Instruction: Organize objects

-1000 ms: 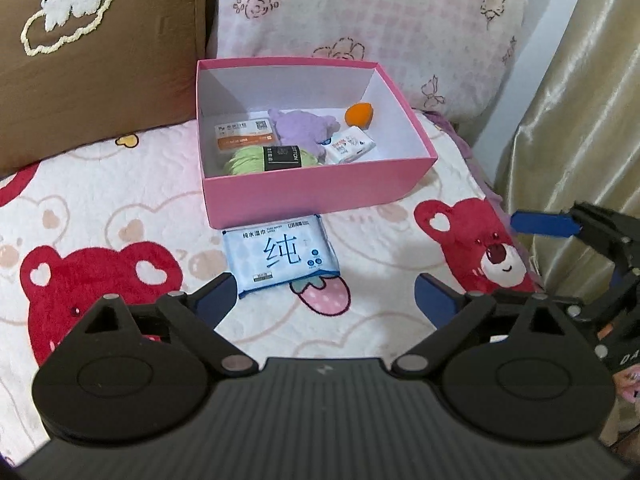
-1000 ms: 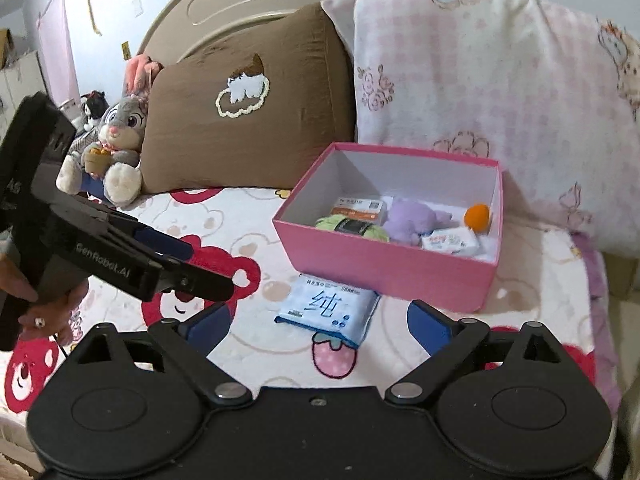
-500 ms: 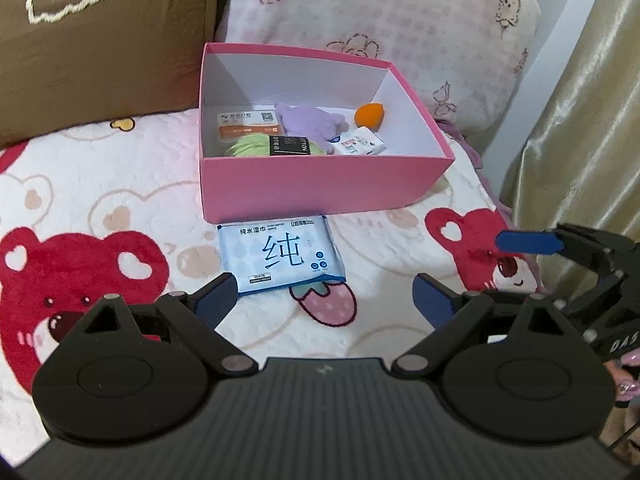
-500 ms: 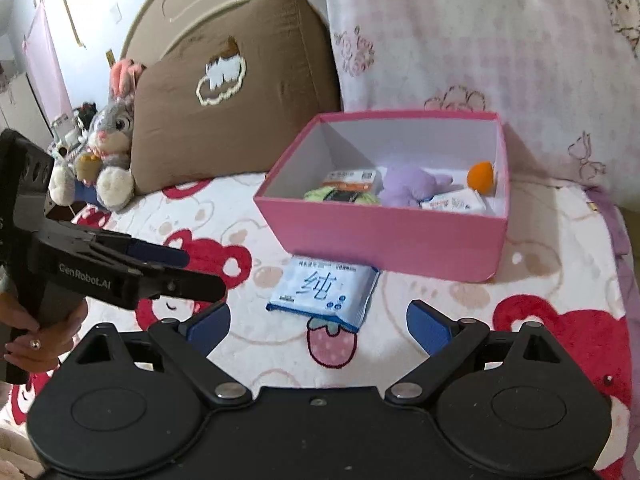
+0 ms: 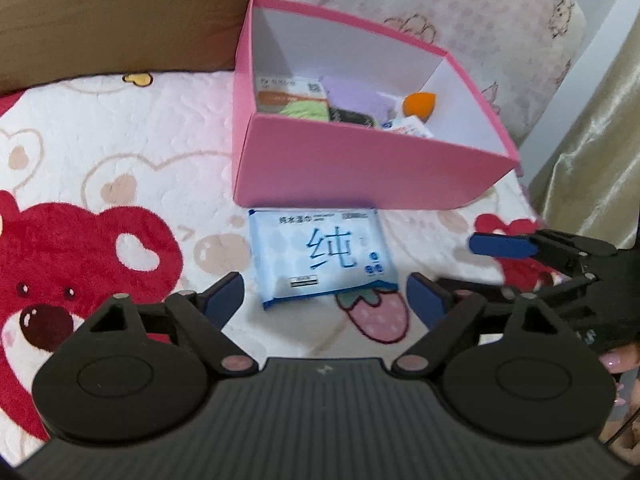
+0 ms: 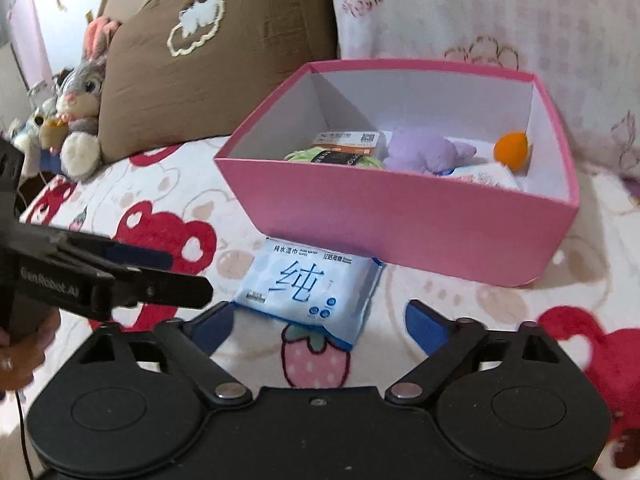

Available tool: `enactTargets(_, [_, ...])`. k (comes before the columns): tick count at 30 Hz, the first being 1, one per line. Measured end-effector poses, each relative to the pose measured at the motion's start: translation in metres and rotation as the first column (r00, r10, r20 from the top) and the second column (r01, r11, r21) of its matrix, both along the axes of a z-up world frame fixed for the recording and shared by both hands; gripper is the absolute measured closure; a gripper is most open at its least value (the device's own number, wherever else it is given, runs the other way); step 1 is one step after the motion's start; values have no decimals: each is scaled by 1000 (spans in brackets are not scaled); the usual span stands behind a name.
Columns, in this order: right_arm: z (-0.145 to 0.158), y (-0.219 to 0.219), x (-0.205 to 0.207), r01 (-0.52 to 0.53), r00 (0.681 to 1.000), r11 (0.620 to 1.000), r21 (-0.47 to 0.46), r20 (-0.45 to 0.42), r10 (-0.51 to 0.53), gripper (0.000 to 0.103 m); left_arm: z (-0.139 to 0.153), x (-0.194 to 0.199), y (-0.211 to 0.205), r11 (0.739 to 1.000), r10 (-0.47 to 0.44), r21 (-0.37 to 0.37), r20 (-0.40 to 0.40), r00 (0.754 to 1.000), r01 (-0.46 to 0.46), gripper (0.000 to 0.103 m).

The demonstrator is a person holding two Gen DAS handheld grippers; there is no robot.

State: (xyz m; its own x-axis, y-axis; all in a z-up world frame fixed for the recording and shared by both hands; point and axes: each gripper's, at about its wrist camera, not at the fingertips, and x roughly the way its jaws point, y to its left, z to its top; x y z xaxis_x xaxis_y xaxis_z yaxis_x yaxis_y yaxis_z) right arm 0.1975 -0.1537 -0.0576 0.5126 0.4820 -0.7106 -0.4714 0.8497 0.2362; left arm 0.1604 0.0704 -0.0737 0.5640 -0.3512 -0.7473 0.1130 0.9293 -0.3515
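A light blue wet-wipes pack (image 5: 320, 256) (image 6: 308, 288) lies flat on the bear-print bedspread, just in front of the pink box (image 5: 360, 172) (image 6: 400, 220). The box holds a purple plush (image 6: 424, 150), an orange ball (image 6: 512, 150), green yarn, and small packets. My left gripper (image 5: 324, 298) hovers at the pack's near edge, its jaws closing, with that edge lying between the fingers and no pad touching it. My right gripper (image 6: 320, 324) comes at the same pack from the right side, its jaws closing too, pads clear of it. Each gripper shows in the other's view.
A brown pillow (image 6: 208, 52) and a pink floral pillow (image 6: 500, 12) stand behind the box. A plush rabbit (image 6: 80, 108) sits at the far left. A beige curtain (image 5: 600, 140) hangs off the bed's right edge. A hand (image 6: 24, 348) holds the left gripper.
Both grippers have dropped and come closer to the wipes pack, which now lies near their fingertips. Both pairs of jaws have narrowed a little. The pack and the box have not moved.
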Motion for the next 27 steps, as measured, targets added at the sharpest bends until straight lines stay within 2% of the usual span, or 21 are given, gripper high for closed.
enactTargets(2, [-16,-3,6,42,998,998,37,-55,-40,29,-10,3,0,1000,10,-2,-9,1000,-10,24])
enactTargets(4, [-27,-8,7,58,997,996,64,-58,-54,32,-19,6,1,999,16,-33,-19,1000,-17,30])
enactTargets(8, [-42,-12,13,86,995,995,58,-59,-83,32,-35,12,-1,998,34,-60,-30,999,-35,41])
enactTargets(11, [-52,-13,19,96,993,993,70,-75,-90,34,-45,17,0,994,58,-94,-30,998,-61,44])
enactTargets(13, [-55,-14,21,91,993,991,95,-84,-84,40,-51,22,-1,993,81,-84,-42,996,-84,46])
enactTargets(15, [-58,-10,23,80,994,992,99,-78,-73,54,-57,26,-1,992,104,-67,-51,993,-107,47])
enactTargets(16, [-59,-8,24,75,995,993,93,-71,-69,58,-60,28,0,991,112,-66,-54,992,-116,49])
enactTargets(17, [-60,-7,24,66,996,993,94,-66,-60,64,-63,28,0,991,117,-66,-57,992,-121,52])
enactTargets(18, [-60,-8,24,59,996,993,102,-68,-52,67,-65,29,0,991,117,-65,-60,991,-121,54])
enactTargets(19, [-59,-8,23,58,997,993,105,-65,-52,67,-66,28,-1,992,104,-68,-57,993,-108,61])
enactTargets(21, [-56,-7,21,40,997,994,98,-67,-33,81,-64,26,-3,995,72,-68,-55,996,-76,66])
enactTargets(24, [-50,-14,12,24,991,996,84,-132,-13,81,-63,20,-8,997,35,-72,-85,996,-41,66])
enactTargets(27, [-48,-22,-1,27,990,998,65,-142,-18,80,-63,11,-20,998,-8,-65,-108,994,1,67])
